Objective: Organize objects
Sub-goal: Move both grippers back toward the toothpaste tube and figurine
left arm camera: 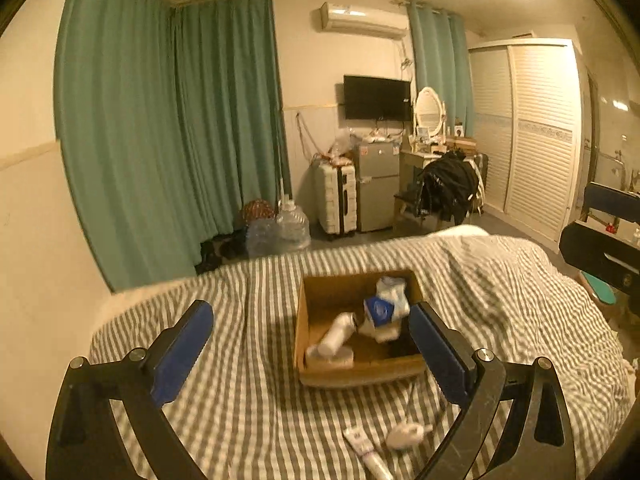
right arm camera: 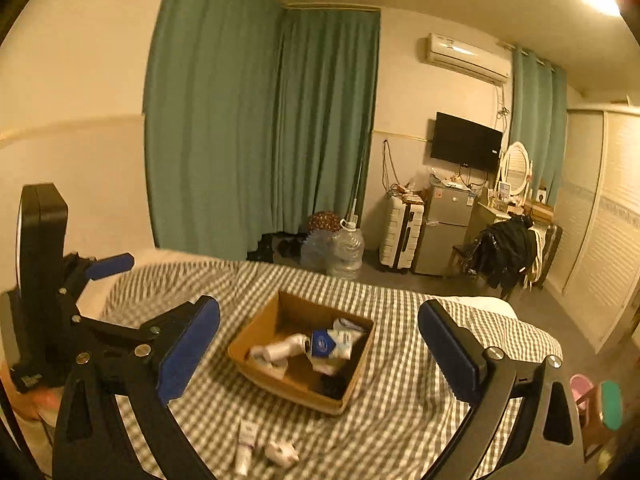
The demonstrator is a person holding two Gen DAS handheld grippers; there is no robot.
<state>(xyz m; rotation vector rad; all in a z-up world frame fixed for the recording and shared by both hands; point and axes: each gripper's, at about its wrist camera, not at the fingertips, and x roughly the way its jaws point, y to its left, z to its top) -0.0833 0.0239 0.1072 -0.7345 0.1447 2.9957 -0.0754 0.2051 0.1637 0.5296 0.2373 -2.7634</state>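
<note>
A brown cardboard box point(left arm camera: 320, 292) sits on the striped bed cover; it also shows in the right wrist view point(right arm camera: 256, 336). Inside lie a white bottle point(left arm camera: 338, 332), a blue-and-white packet point(left arm camera: 380, 310) and other white items. A white tube point(left arm camera: 366, 450) and a white charger plug point(left arm camera: 404, 434) lie on the cover in front of the box; the tube point(right arm camera: 245, 444) and the plug point(right arm camera: 282, 452) also show in the right wrist view. My left gripper point(left arm camera: 312, 340) is open and empty above the bed, before the box. My right gripper point(right arm camera: 320, 344) is open and empty.
The bed point(left arm camera: 240, 400) fills the foreground. Beyond its far edge are water jugs point(left arm camera: 288, 226), a white suitcase point(left arm camera: 336, 196), a small fridge point(left arm camera: 378, 184), and a chair with a black jacket point(left arm camera: 448, 188). Green curtains point(left arm camera: 160, 140) hang on the left.
</note>
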